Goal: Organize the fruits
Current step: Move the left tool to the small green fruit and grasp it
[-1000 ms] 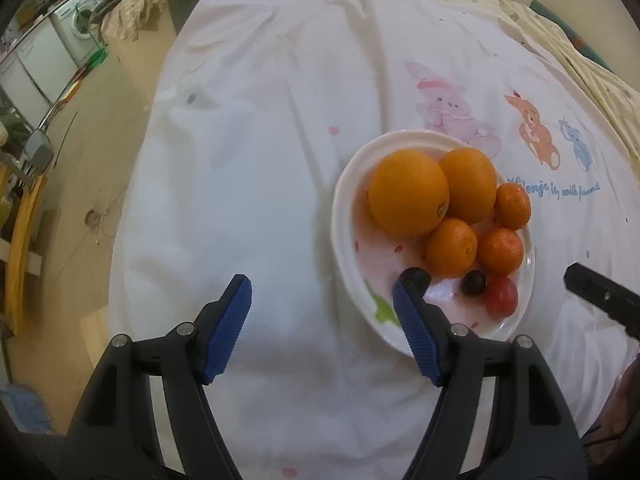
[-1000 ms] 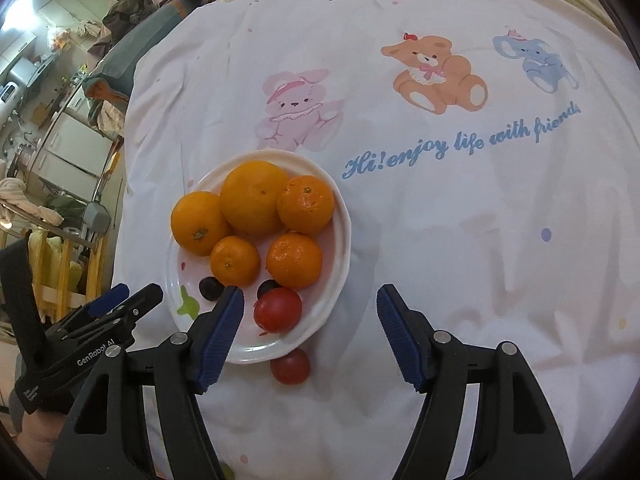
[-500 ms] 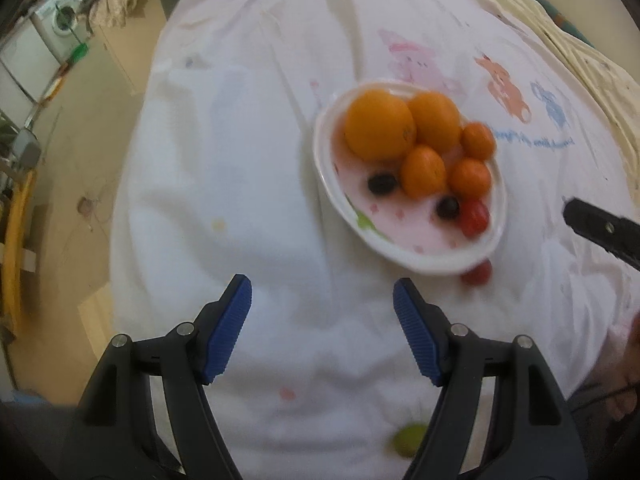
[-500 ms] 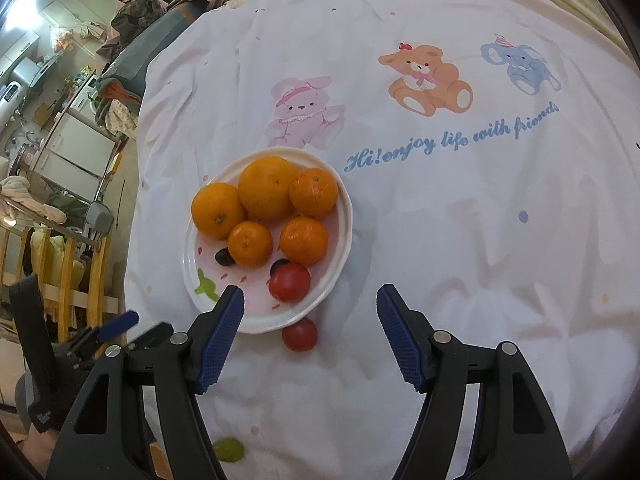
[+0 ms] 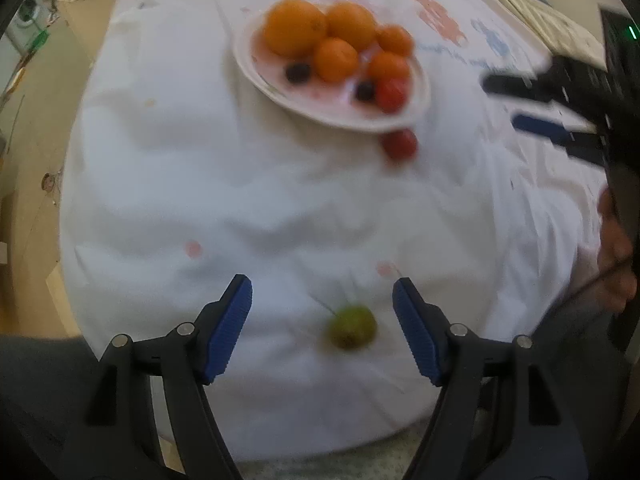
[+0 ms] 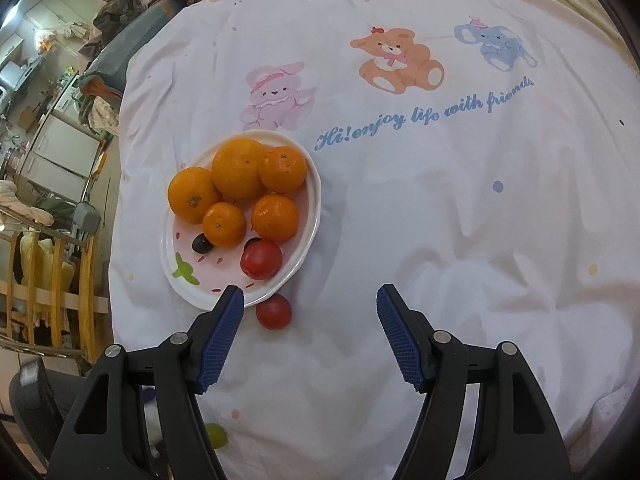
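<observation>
A white cartoon-printed sheet (image 6: 440, 208) covers the bed, cluttered room at left. The plate (image 6: 312, 216) holds 5 oranges; 1 red tomato (image 6: 273, 311) lies just beside its rim. The left gripper (image 5: 322, 330) and right gripper (image 6: 310, 334) are both released, a green fruit (image 5: 352, 327) between the left's fingers.

five oranges (image 6: 237, 168), two tomatoes (image 6: 261, 259), two dark grapes (image 5: 298, 73), one green grape (image 5: 352, 327), one plate (image 6: 308, 236)

Orange citrus (image 6: 238, 168), white plate (image 6: 313, 216), blue-padded tongs (image 6: 310, 308).
</observation>
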The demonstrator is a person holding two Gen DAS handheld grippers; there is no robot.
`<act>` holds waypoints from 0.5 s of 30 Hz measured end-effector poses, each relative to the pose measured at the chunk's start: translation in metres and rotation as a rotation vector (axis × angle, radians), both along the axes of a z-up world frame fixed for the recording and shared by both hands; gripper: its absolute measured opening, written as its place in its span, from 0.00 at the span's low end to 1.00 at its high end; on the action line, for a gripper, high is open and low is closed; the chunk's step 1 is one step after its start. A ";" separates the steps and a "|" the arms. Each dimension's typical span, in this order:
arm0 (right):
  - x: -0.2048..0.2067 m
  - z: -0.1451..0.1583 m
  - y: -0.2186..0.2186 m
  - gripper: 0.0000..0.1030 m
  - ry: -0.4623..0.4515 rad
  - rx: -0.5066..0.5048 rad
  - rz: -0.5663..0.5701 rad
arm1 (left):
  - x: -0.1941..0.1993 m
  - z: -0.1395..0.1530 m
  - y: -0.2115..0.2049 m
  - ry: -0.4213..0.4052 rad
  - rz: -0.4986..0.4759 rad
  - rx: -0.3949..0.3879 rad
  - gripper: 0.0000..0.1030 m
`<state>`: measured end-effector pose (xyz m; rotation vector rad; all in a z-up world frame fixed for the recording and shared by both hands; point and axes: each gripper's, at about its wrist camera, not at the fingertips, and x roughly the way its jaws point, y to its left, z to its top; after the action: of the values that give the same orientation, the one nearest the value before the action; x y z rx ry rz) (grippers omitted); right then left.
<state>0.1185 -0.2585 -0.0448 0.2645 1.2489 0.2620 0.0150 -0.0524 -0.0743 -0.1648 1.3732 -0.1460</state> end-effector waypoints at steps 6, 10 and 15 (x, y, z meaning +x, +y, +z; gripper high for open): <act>0.001 0.001 0.000 0.70 -0.004 0.011 0.004 | -0.017 -0.019 -0.019 0.039 -0.046 0.027 0.45; 0.000 0.004 0.001 0.70 -0.010 0.020 0.012 | -0.020 -0.024 -0.028 0.041 -0.077 0.040 0.36; 0.000 0.005 0.001 0.70 -0.014 0.034 0.019 | -0.016 -0.025 -0.026 0.053 -0.073 0.043 0.24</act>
<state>0.1189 -0.2571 -0.0397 0.2801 1.2340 0.3013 -0.0013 -0.0783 -0.0991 -0.0836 1.4350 -0.1741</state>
